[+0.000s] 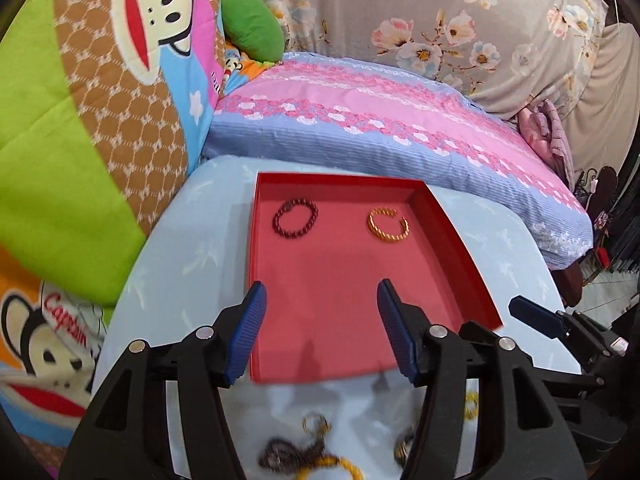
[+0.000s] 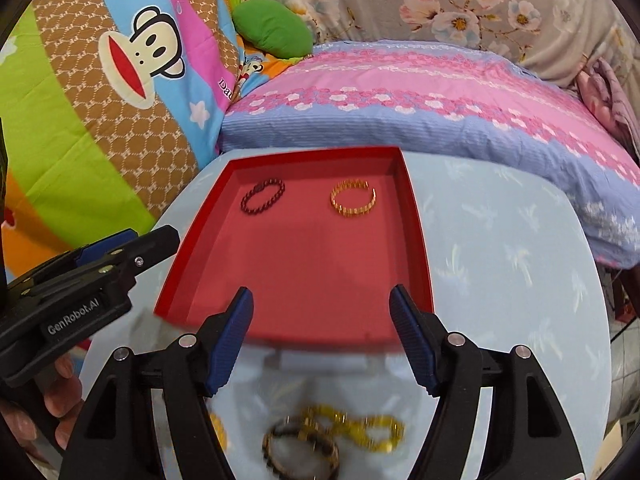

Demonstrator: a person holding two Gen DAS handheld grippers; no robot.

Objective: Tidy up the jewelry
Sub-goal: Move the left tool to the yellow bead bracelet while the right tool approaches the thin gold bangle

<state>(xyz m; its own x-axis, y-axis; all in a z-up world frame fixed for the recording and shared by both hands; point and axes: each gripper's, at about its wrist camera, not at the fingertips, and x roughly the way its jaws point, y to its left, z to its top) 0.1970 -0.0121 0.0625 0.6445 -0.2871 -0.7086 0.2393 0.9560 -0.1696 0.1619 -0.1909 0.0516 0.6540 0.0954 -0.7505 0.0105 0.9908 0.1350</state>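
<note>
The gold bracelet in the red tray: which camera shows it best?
The right wrist view: the gold bracelet lies sharp and nearer the centre. The left wrist view also shows it whole in the red tray.

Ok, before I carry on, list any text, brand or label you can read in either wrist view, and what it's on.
"GenRobot.AI": on the left gripper body, right wrist view.
"Captain": red script on the cartoon monkey quilt, left wrist view.
"Dau...": partial lettering on the same quilt by the green cushion, cut off by a fold.
Nothing readable on the red tray.
</note>
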